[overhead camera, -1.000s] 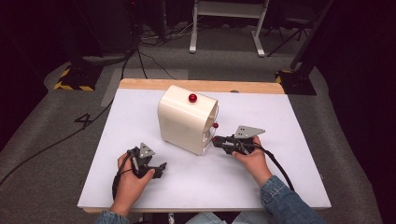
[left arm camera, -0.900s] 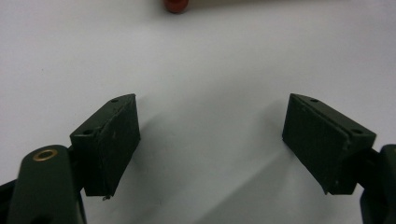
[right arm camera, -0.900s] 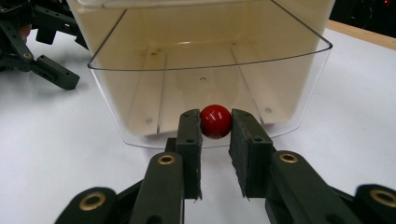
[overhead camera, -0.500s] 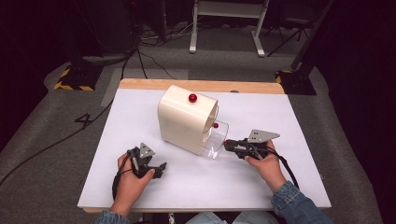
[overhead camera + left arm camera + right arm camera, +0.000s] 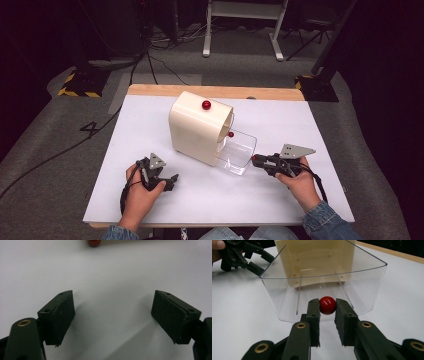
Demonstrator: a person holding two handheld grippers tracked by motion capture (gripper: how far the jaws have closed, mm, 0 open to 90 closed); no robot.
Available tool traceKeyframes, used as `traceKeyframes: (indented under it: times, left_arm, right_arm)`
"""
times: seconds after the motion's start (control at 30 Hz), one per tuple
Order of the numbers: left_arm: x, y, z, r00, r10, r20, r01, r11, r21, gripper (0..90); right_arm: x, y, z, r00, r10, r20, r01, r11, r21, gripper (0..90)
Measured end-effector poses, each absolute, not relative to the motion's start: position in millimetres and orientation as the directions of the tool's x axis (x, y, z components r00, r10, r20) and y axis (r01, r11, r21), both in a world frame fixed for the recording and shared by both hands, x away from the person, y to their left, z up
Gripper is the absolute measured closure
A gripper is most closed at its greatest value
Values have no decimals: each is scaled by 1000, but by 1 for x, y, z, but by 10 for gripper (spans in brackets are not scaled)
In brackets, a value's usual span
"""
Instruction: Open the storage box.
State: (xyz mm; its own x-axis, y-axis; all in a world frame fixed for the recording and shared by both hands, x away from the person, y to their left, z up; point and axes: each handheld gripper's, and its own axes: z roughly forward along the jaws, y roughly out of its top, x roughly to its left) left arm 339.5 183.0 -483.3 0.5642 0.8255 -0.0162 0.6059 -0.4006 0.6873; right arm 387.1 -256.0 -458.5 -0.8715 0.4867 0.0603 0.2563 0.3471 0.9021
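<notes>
1. Jaws, right gripper point(image 5: 327, 305): clamped on the red knob point(image 5: 327, 305) at the front of a clear plastic drawer point(image 5: 287, 282); the pads pinch the ball from both sides.
2. Jaws, left gripper point(image 5: 113, 312): wide apart, holding nothing, just above bare white table point(image 5: 112, 272).
3. Cream cabinet point(image 5: 197, 131) — landmark, near the table's middle. A second red knob point(image 5: 206, 105) sits on its top; a third small one point(image 5: 231, 134) shows on its open front face.
4. The drawer point(image 5: 237, 152) is drawn partway out of the cabinet toward the right gripper point(image 5: 256, 159), resting low on the table. It looks empty.
5. Left gripper point(image 5: 167, 181) and its hand point(image 5: 137, 192): on the table in front of the cabinet, apart from it, on the side away from the drawer.
6. Right hand point(image 5: 300, 182): beyond the drawer's outer end.
7. Risk, judged: nothing braces the cabinet — a hard or skewed pull could drag or tip it. The round knob could slip from the pads, or the drawer come clear of its guides and drop.
</notes>
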Motion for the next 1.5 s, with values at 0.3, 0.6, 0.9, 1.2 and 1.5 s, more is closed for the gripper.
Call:
traceKeyframes:
  times: [0.3,0.6,0.9,1.2,1.5]
  left_arm:
    - [339,183,-483,565,825,-19,606,-399,688,189]
    - [339,183,-483,565,825,-19,606,-399,688,189]
    - [339,183,-483,565,825,-16,606,-401,687,188]
    - [339,183,-484,563,826,-17,605,-398,690,188]
    - [339,183,-483,564,825,-16,604,-400,689,189]
  right_arm:
    - [386,-256,-464,-870,491,45,273,403,874,735]
    - [387,-258,-472,-860,502,92,321,392,862,652]
    - [383,-268,-457,-844,527,99,313,335,889,612]
    - [383,-262,-429,-850,522,67,270,324,907,603]
    - [392,-238,-394,-867,497,42,221,308,925,597]
